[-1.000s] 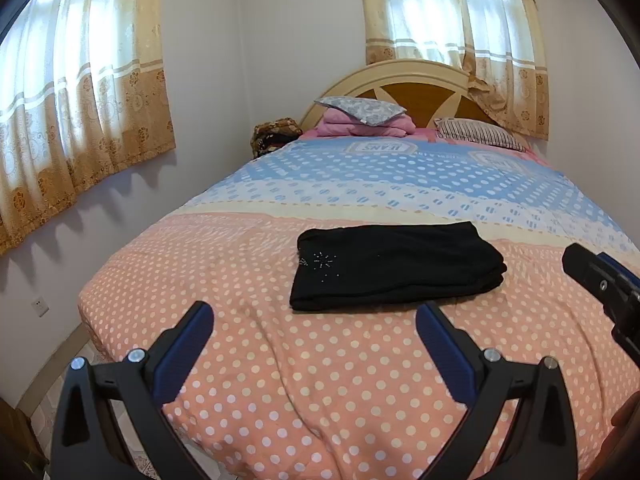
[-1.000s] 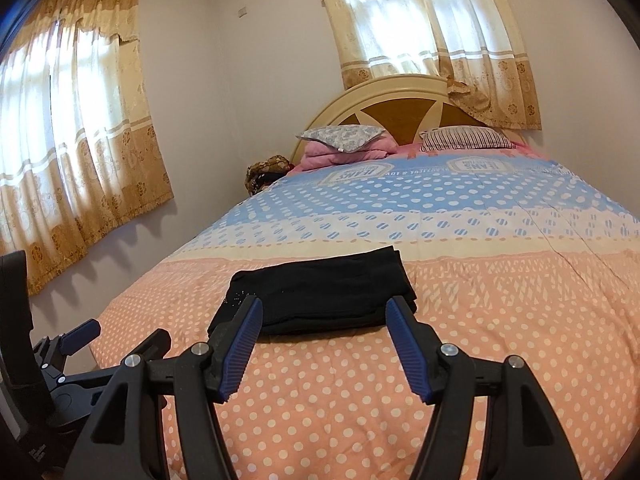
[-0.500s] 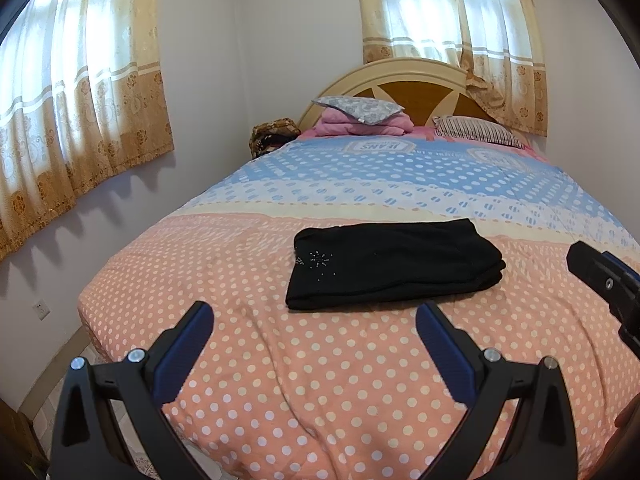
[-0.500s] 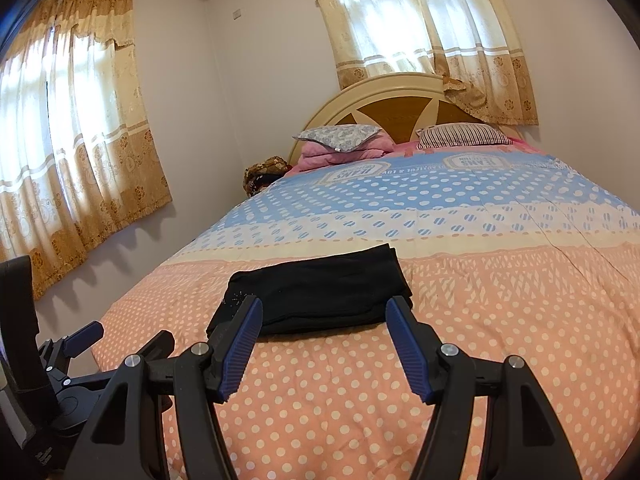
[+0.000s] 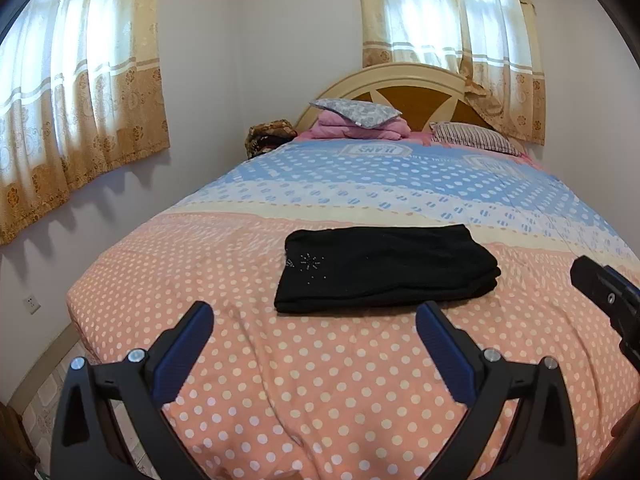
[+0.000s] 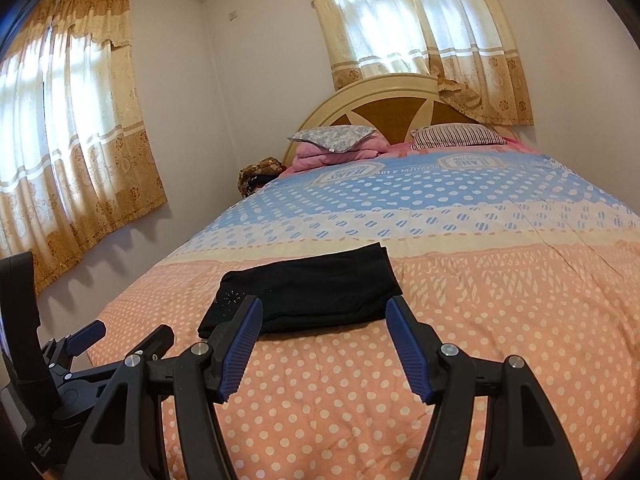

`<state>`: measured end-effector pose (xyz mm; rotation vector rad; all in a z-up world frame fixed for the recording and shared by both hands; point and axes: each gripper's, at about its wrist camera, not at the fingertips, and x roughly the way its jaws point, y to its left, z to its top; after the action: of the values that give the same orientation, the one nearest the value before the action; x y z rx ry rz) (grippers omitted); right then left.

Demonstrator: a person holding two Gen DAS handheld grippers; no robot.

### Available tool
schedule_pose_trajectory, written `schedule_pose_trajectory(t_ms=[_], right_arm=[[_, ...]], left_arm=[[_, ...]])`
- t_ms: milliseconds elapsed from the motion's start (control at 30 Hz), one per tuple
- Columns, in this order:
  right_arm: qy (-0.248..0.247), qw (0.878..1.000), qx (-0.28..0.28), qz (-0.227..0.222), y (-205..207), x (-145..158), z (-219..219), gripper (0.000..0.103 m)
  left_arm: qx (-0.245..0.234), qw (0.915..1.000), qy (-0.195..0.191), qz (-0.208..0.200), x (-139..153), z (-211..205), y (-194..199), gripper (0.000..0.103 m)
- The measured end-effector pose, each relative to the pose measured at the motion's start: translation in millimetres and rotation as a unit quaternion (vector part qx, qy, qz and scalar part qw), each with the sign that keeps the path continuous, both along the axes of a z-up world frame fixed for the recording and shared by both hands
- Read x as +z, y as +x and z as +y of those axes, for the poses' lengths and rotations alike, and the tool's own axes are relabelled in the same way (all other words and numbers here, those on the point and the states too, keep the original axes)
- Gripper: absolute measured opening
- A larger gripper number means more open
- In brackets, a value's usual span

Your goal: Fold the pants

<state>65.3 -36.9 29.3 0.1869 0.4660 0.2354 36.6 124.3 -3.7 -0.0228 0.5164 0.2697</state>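
pants [image 5: 384,268] folded, mid-bed | bedspread [image 5: 320,392] bare around | tongs apart, empty

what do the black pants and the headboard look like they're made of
Black pants: soft matte fabric, probably a knit or jersey; the folded layers slump with rounded edges, and small shiny studs form a starburst near one corner.
Headboard: seemingly wood, with a glossy cream-painted arch around amber-brown panels; the grain is too faint to confirm.

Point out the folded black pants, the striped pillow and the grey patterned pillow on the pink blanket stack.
Folded black pants [image 5: 384,268], left wrist view, middle of top layer.
Striped pillow [image 5: 472,138], left wrist view, centre of top.
Grey patterned pillow [image 6: 334,138], right wrist view, centre of face.
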Motion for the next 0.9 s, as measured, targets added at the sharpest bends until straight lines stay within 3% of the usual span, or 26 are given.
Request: schedule_pose_trajectory(t_ms=[300,567,900], right_arm=[[0.001,1.0,-0.001,0.001,1.7,-1.5,-2.7,0.066],[0.0,1.0,-0.001,0.0,1.7,-1.8,-3.4,0.066],[0.005,1.0,0.003,0.008,3.2,-6.0,-7.7,0.066]], left_arm=[[-0.01,1.0,-0.001,0.001,2.7,-3.7,1.6,0.103],[-0.032,0.9985,-0.044,0.001,1.4,2.5,1.7,0.103],[-0.011,0.9998,-0.018,0.005,0.3,2.2,3.3,0.103]])
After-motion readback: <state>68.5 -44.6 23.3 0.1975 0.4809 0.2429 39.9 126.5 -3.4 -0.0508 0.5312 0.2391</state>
